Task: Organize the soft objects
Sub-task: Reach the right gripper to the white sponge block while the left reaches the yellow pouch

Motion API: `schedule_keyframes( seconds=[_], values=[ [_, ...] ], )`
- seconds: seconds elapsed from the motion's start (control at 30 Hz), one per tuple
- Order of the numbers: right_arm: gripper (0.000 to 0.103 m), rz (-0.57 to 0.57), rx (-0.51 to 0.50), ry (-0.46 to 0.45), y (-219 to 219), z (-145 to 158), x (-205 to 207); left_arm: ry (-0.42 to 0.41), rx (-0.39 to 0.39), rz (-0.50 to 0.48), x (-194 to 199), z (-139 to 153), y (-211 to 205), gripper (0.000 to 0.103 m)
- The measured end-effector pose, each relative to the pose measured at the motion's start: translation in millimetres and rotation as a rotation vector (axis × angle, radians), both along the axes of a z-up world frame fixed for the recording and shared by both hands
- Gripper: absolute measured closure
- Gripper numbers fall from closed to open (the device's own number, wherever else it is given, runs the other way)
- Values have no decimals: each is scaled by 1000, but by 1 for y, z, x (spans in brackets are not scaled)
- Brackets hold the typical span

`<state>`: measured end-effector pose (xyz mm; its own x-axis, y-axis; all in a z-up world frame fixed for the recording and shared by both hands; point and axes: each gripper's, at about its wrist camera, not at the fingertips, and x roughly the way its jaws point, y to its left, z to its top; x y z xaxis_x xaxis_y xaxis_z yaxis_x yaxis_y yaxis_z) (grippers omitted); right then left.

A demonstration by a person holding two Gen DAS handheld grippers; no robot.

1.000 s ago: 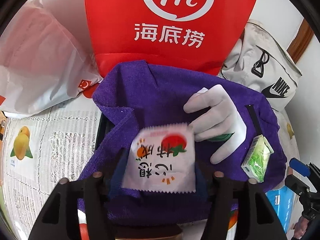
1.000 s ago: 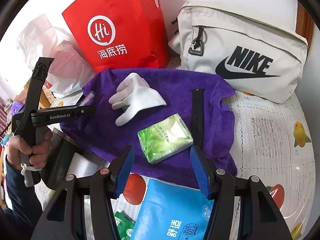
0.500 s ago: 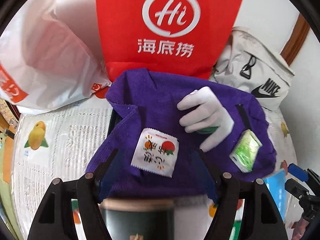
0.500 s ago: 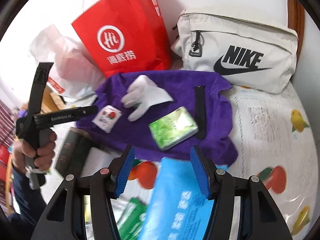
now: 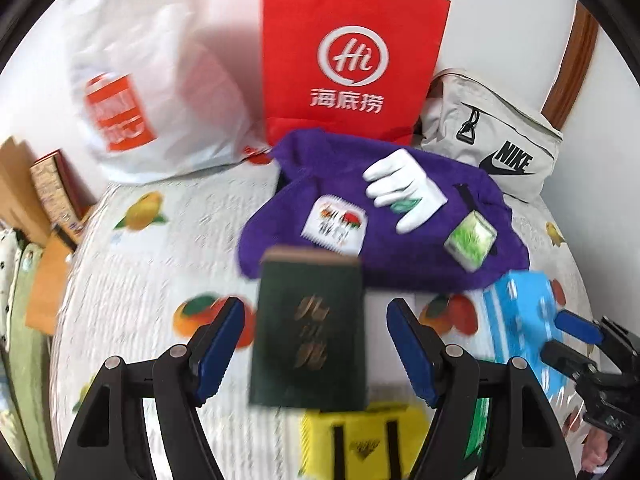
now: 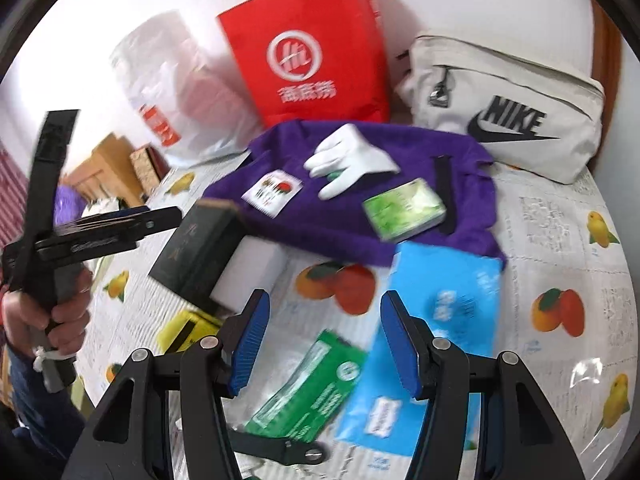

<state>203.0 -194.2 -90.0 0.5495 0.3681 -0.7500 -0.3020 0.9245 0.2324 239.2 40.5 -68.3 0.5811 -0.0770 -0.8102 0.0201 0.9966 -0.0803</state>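
The purple towel (image 5: 384,240) lies rumpled on the worktop (image 6: 552,240) before the red bag (image 5: 348,60), carrying a white glove (image 5: 404,188), a printed sachet (image 5: 334,224) and a green tissue pack (image 6: 404,210). Left gripper (image 5: 316,344) and right gripper (image 6: 324,344): fingers spread, pinching nothing.

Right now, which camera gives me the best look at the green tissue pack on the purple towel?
The right wrist view: the green tissue pack shows its whole top face, unobstructed, beside the black strap. The left wrist view shows it smaller, blurred and skewed toward the towel's right edge.
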Motion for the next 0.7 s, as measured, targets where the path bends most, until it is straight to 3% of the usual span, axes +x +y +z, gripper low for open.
schedule_keyframes(
  seconds=[0.23,0.57,0.7],
  values=[
    [46,47,-71,-10,35,-12,-19,18,-68,30,-51,-22,31,31],
    [46,44,-76,15,60,-30,-2,86,-137,-25,-67,-76,23,33],
    [46,58,-80,30,75,-40,15,90,-151,-51,-65,-89,20,47]
  ],
)
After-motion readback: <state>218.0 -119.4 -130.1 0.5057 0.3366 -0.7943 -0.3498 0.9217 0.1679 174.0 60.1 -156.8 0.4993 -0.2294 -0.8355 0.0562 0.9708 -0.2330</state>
